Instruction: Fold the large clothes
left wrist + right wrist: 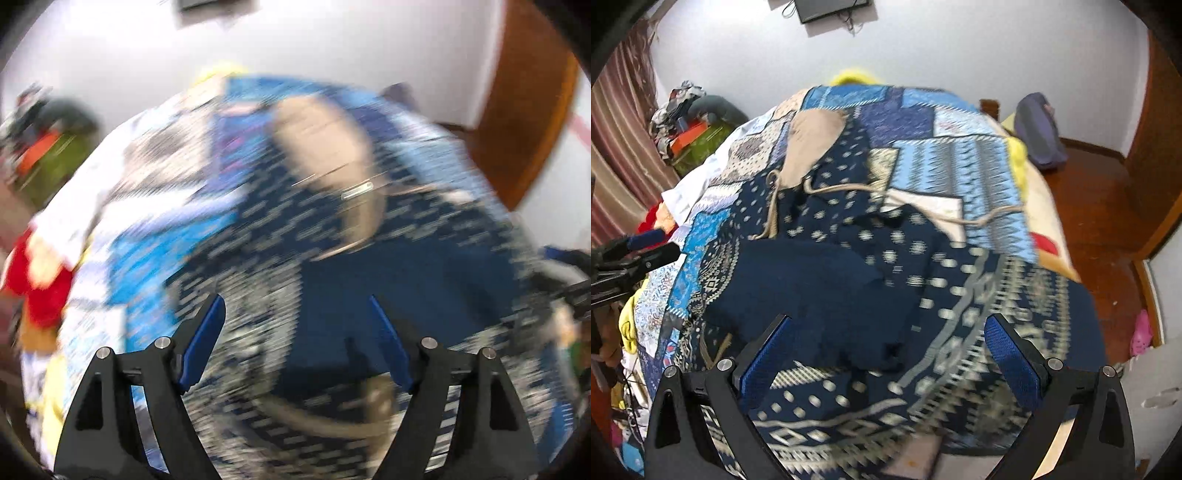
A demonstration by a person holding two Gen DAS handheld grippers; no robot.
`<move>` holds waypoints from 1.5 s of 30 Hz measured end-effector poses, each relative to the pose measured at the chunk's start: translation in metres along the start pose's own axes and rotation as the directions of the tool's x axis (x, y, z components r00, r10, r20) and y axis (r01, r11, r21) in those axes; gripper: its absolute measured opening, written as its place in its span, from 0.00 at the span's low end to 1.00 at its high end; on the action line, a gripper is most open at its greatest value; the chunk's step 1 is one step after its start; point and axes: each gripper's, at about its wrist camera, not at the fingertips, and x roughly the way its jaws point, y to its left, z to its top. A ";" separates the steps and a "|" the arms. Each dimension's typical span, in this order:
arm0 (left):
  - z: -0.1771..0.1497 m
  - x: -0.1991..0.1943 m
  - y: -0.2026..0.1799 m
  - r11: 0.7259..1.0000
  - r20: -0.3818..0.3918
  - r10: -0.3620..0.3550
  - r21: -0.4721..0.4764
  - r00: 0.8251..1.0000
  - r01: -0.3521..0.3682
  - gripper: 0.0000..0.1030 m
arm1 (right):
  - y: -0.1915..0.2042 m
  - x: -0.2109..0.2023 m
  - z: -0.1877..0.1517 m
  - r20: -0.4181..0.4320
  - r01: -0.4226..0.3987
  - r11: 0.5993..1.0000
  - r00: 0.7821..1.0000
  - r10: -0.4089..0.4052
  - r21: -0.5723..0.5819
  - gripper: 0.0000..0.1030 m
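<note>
A large navy garment [849, 288] with a white pattern, a beige hood [812, 140] and beige drawstrings lies spread on a blue patchwork bedspread [945, 158]. My right gripper [886, 325] is open just above its plain navy part, holding nothing. In the blurred left wrist view the garment [351, 295] fills the middle and my left gripper [297, 302] is open over it, empty. The left gripper also shows at the left edge of the right wrist view [646, 251].
The bed stands against a white wall. A pile of clothes and boxes [690, 122] sits at the far left by a curtain. A purple bag [1038, 129] lies on the wooden floor [1100, 229] at the right, near a wooden door.
</note>
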 end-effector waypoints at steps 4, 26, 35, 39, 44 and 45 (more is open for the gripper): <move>-0.040 0.048 0.045 0.994 -0.123 0.102 -0.011 0.987 -0.104 0.76 | 0.028 0.028 0.000 -0.028 0.050 0.996 0.998 -0.052 -0.074 0.99; -0.133 0.084 0.108 0.969 -0.236 0.238 -0.011 0.942 -0.248 0.87 | -0.018 -0.017 -0.050 -0.072 0.261 0.961 0.961 -0.267 -0.088 0.99; -0.075 0.018 0.075 0.976 -0.056 0.209 -0.046 0.976 -0.212 0.87 | -0.103 -0.087 -0.054 0.008 0.197 0.953 0.979 -0.204 0.231 0.99; -0.037 0.010 0.040 0.994 -0.006 0.097 -0.052 0.995 -0.097 0.87 | -0.152 -0.080 -0.066 -0.017 0.144 0.902 0.989 -0.150 0.406 0.99; -0.003 0.043 -0.001 0.998 -0.043 -0.027 -0.051 0.999 0.025 0.87 | -0.207 -0.050 -0.092 -0.090 0.130 0.816 0.991 -0.096 0.564 0.99; 0.002 0.053 -0.013 0.998 -0.055 -0.051 -0.046 0.997 0.048 0.87 | -0.217 -0.042 -0.098 -0.105 0.123 0.795 0.992 -0.075 0.594 0.99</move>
